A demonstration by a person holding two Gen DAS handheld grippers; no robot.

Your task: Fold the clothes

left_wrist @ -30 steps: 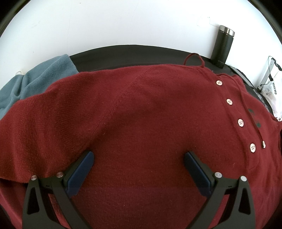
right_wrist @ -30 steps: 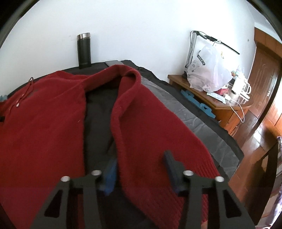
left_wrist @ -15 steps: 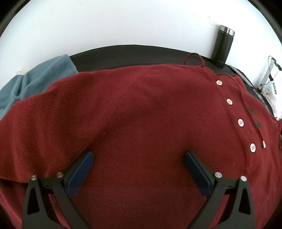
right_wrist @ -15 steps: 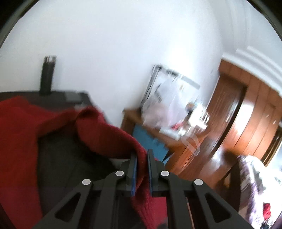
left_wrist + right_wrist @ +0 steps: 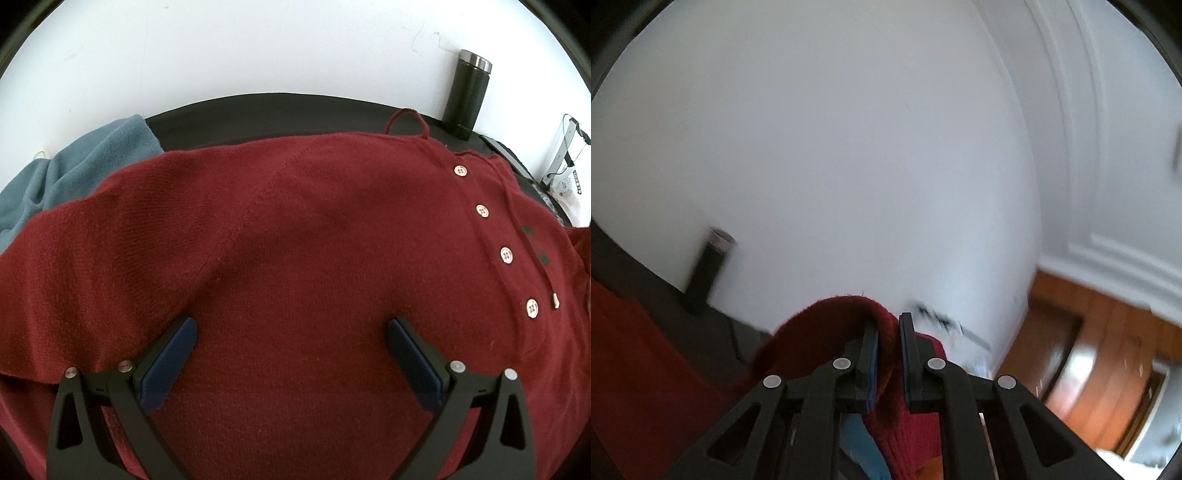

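The red sweater (image 5: 314,240) lies spread on the dark counter (image 5: 258,114), filling the middle of the left wrist view, its button placket running down the right side. One edge of it (image 5: 886,354) is pinched at lower centre of the right wrist view, where the right gripper (image 5: 887,332) is clamped on the knit and tilted up toward the wall. The left gripper (image 5: 291,328), jaws wide and holding nothing, points down at the sweater's body. The lifted edge likely folds across toward it.
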